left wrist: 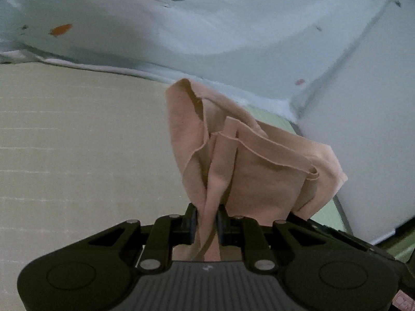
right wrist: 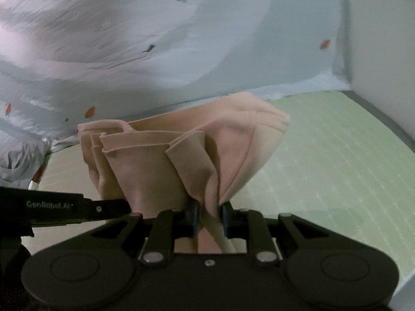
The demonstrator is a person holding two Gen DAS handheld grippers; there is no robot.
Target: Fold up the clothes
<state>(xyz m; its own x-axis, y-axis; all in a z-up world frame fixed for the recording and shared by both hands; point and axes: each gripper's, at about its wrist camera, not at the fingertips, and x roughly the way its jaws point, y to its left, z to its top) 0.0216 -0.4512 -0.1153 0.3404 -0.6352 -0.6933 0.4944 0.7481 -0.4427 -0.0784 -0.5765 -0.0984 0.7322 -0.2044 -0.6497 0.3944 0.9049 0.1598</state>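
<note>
Both jaws pinch bunched, pleated peach garment [left wrist: 249, 171] [right wrist: 181, 160].

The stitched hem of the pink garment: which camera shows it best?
The right wrist view. There the pink garment spreads wide above the right gripper, and its stitched hem runs clearly along the upper right edge. The left wrist view shows only bunched folds and thin raw edges held by the left gripper.

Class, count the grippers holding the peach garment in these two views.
2. The left gripper pinches a bunched fold of the garment; the right gripper pinches another fold beside it. None appears hidden.
</note>
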